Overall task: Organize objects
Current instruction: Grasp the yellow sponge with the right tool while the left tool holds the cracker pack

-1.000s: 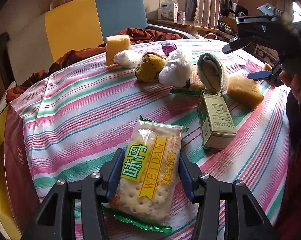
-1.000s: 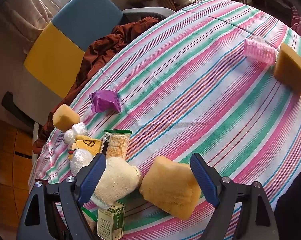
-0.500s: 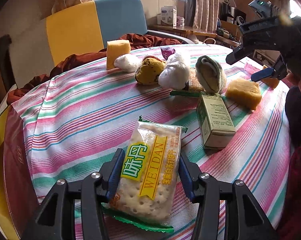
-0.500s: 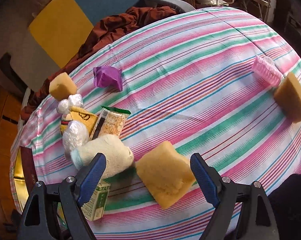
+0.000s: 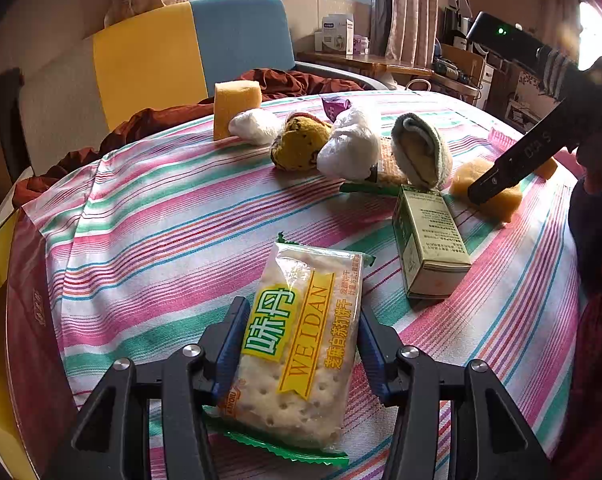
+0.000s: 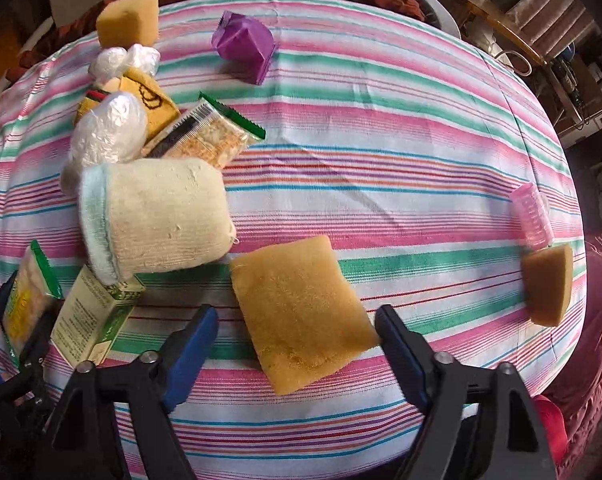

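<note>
My left gripper (image 5: 299,344) is shut on a WEIDAN cracker packet (image 5: 301,344), held low over the striped tablecloth (image 5: 161,232). My right gripper (image 6: 297,336) is open, its blue pads on either side of a tan sponge (image 6: 301,312) that lies flat on the cloth; I cannot tell whether they touch it. The sponge also shows in the left wrist view (image 5: 497,196) with the right gripper's finger over it. A green box (image 5: 429,248) lies between the two grippers.
A pile at the table's far side holds a rolled cream sock (image 6: 157,216), white plastic bundles (image 6: 105,136), a second cracker packet (image 6: 209,136), a yellow sock (image 5: 301,144) and a yellow sponge (image 5: 237,104). A purple wrapper (image 6: 243,46), pink roller (image 6: 533,216) and another sponge (image 6: 549,284) lie apart.
My right gripper has come down and closer to the tan sponge, which now sits between its pads. My left gripper still holds the cracker packet and has barely moved.
</note>
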A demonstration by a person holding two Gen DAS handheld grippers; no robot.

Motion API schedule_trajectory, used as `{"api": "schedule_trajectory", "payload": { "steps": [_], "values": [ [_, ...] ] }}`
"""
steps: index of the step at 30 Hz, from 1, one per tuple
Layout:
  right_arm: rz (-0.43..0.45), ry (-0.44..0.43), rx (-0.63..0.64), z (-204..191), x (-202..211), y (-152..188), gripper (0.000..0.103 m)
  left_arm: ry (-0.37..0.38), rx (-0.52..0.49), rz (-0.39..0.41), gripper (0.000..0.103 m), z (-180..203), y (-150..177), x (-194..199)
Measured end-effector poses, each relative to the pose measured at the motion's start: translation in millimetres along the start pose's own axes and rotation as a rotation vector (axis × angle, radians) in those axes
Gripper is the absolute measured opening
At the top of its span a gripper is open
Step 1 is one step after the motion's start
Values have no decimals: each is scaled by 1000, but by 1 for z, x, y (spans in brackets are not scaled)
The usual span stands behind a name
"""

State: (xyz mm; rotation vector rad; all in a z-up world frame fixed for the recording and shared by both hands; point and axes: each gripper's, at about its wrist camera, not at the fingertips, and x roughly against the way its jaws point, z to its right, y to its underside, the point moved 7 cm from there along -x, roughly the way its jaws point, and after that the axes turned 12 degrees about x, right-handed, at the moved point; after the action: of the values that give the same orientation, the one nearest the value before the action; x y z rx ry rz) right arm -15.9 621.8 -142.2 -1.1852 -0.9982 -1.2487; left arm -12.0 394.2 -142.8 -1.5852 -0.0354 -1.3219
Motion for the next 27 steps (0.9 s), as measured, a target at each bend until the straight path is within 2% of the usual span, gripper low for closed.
{"api": "schedule_trajectory", "payload": {
  "steps": [1, 3, 11, 14, 16, 19, 21, 27],
  "values": [
    [-11, 31, 4, 2, -1, 2, 61, 0, 0, 0, 53, 0, 0, 0],
    [-3, 25, 4, 1, 3, 5, 58, 1, 1, 1, 53, 0, 0, 0],
    [25, -162, 48, -53, 20, 37, 57, 5, 4, 1, 53, 1, -1, 1],
    [24, -138, 81, -70, 20, 45, 58, 5, 6, -7, 49, 0, 0, 4],
    [40, -189, 76, -78, 24, 47, 58, 6, 6, -19, 49, 0, 1, 9],
    [43, -164, 106, -89, 25, 49, 58, 20, 38, -27, 49, -5, 4, 20],
    [46, -181, 120, -98, 26, 51, 58, 19, 43, -10, 49, -7, 4, 31],
    [46, -137, 170, -118, 27, 55, 58, 27, 68, 29, 49, -13, 1, 60]
  ]
}}
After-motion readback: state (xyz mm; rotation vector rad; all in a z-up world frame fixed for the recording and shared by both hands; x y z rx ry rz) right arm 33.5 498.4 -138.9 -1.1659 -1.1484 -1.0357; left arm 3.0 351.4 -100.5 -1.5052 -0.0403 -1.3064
